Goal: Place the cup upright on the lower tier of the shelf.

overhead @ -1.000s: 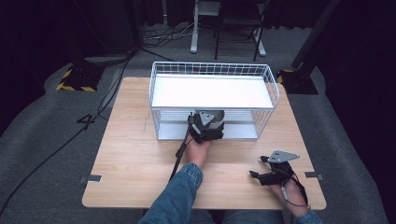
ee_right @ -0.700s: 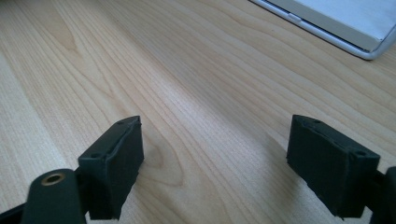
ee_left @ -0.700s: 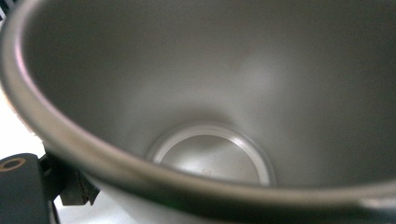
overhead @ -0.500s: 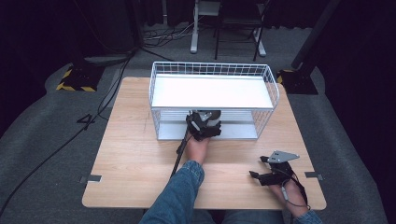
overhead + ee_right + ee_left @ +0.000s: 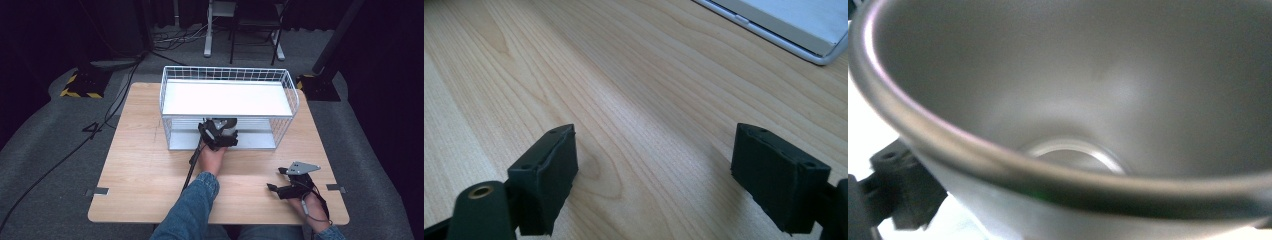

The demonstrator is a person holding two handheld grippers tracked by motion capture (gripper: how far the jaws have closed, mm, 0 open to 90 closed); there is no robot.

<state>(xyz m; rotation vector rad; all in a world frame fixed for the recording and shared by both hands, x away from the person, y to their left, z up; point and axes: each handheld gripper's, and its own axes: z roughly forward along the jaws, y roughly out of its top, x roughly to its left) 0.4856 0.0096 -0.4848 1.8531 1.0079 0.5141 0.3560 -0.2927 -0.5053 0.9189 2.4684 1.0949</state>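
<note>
A: Any writing or brand to read out? I'm seeing none that can be made out, only yellow-and-black hazard stripes on a floor block [image 5: 80, 86] at ten o'clock.

B: Same here. The left gripper [image 5: 218, 134] is sitting at the front wall of the white wire basket [image 5: 176, 136], dead centre of the counter [image 5: 140, 165], and it is carrying a metal bowl [image 5: 223, 123].

A: The left gripper view is showing that bowl [image 5: 1058, 90] up close: dull grey steel, rolled rim, a ring at the bottom. One black pad [image 5: 903, 185] is showing at the rim's outer side at seven o'clock, so the gripper is looking pinched on the bowl's edge.

B: And the right gripper [image 5: 280, 181]?

A: Resting low at five o'clock on the counter, well apart from the basket, grey three-cornered plate [image 5: 299, 167] on top. In its own view the gripper [image 5: 654, 175] is spread wide, nothing between the pads, bare wood below.

B: The counter [image 5: 624, 90] is light wood with clear grain. The basket's white base corner [image 5: 794, 25] is peeking in at one o'clock there.

A: The room is dark, grey carpet underfoot, cables [image 5: 115, 100] trailing off at nine o'clock, chair legs [image 5: 250, 30] at twelve.
</note>
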